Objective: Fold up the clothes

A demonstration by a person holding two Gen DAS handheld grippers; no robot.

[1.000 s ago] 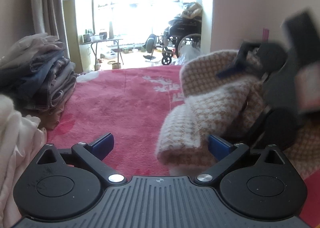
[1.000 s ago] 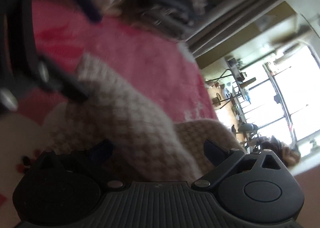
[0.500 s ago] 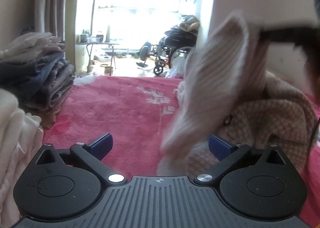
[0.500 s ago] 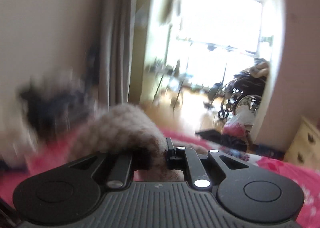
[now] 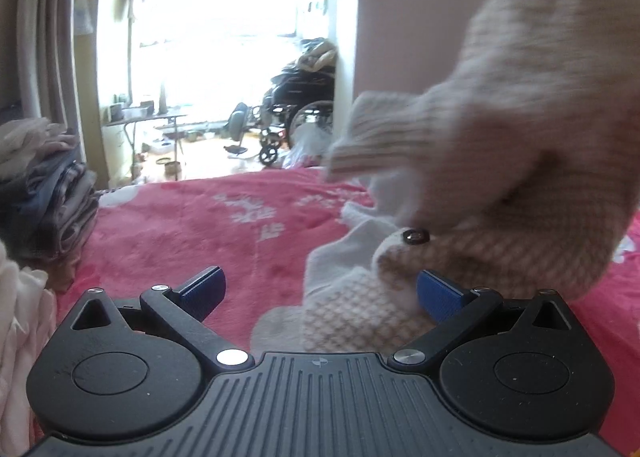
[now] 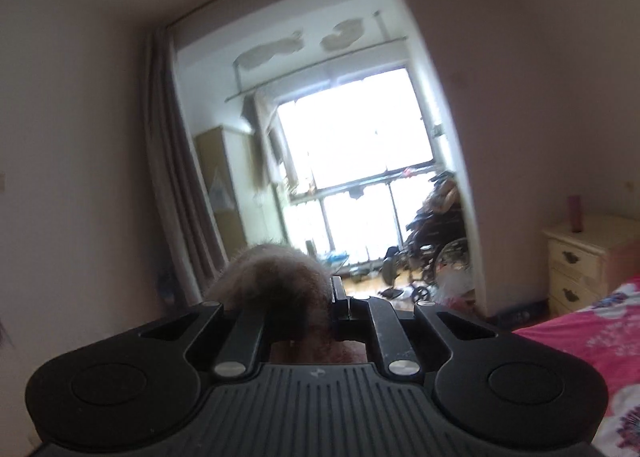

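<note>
the left tool (image 5: 318, 293) sits low over the bed (image 5: 192, 233), its two blue-tipped fingers (image 5: 202, 289) spread wide apart and gripping nothing. a cream and tan checked sweater (image 5: 500, 161) fills the view from 12 o'clock round to 4 o'clock: one part hangs lifted in the air at 1 o'clock with a ribbed cuff (image 5: 360, 141) pointing toward 9 o'clock, and the lower part lies crumpled on the pink flowered blanket, just in front of the right-hand finger of this tool. a dark button (image 5: 415, 235) shows on the sweater's edge near the middle. at 9 o'clock a stack of folded clothes (image 5: 48, 193) rests on the bed, and pale fabric (image 5: 18, 329) lies at 8 o'clock.

the right tool (image 6: 298, 311) is raised and points at a bright window (image 6: 352, 177), its fingers pressed together on a fuzzy bunch of the sweater (image 6: 272, 277) that bulges up between them. a wheelchair (image 6: 436, 249) stands at 3 o'clock beside a cream nightstand (image 6: 584, 257).
</note>
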